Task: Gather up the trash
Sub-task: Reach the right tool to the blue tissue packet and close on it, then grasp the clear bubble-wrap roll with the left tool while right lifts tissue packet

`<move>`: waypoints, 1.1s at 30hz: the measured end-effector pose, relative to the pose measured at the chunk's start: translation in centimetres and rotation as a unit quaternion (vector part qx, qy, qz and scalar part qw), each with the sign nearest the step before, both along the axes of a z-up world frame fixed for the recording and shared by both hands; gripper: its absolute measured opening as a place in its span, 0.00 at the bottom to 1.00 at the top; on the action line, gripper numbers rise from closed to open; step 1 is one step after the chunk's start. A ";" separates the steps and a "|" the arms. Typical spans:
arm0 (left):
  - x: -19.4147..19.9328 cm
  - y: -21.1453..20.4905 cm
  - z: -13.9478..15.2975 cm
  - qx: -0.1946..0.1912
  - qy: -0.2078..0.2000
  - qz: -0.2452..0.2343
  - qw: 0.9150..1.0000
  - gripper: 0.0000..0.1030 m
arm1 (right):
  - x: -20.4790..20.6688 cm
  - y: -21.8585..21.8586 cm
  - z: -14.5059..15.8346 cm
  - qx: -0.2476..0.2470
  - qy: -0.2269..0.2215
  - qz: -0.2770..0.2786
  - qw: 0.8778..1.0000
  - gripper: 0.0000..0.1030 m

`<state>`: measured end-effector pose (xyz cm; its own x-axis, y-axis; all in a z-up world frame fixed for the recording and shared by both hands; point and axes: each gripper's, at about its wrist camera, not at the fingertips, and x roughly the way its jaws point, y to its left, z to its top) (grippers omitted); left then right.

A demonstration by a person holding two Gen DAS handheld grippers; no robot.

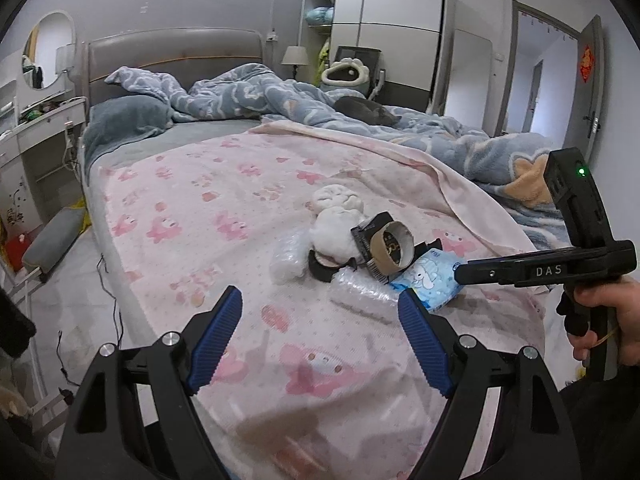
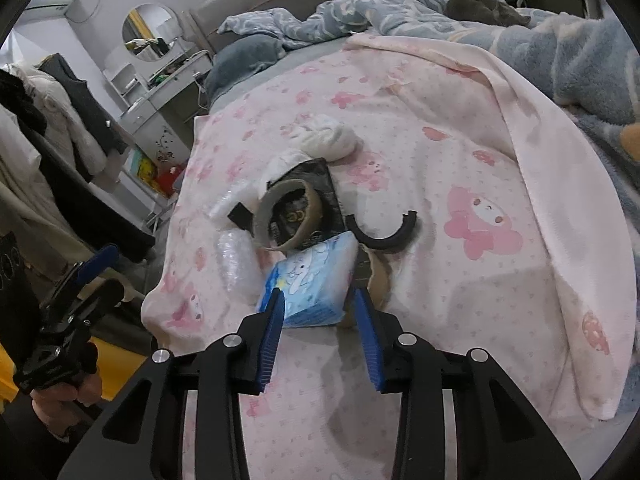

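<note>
The right tongs (image 2: 318,300) stand part-way apart, their ribbed blue pads (image 2: 273,336) on either side of a soft blue tissue pack (image 2: 310,280) printed with a cartoon, apparently not yet squeezing it. Just beyond the pack lie a cardboard tape ring (image 2: 286,216), a curved black plastic piece (image 2: 382,236), crinkly clear bubble wrap (image 2: 236,260) and crumpled white tissue (image 2: 328,140), all on the bed's pink printed sheet (image 2: 480,160). The left tongs (image 1: 320,312) hang spread wide, holding nothing, short of the pile, level over the sheet. The right hand (image 1: 612,316) grips its handle.
</note>
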<state>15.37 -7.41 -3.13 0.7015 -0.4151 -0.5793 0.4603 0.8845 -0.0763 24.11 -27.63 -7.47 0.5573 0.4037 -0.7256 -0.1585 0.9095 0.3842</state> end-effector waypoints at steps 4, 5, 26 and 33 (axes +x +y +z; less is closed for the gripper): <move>0.5 -0.7 -0.1 0.005 -0.001 -0.017 1.000 0.81 | 0.5 0.3 -0.4 0.003 0.012 0.002 1.000 0.36; 0.6 -0.9 -0.2 0.007 -0.001 -0.020 1.000 0.81 | 0.6 0.4 -0.4 0.003 0.013 0.003 1.000 0.36; 2.0 -3.4 -1.6 0.022 0.018 -0.086 0.996 0.82 | 1.3 1.7 0.7 -0.031 -0.021 0.012 0.999 0.14; 3.0 -4.9 -2.6 0.036 0.022 -0.104 0.994 0.82 | 0.0 -0.5 2.1 -0.002 -0.059 -0.001 0.998 0.13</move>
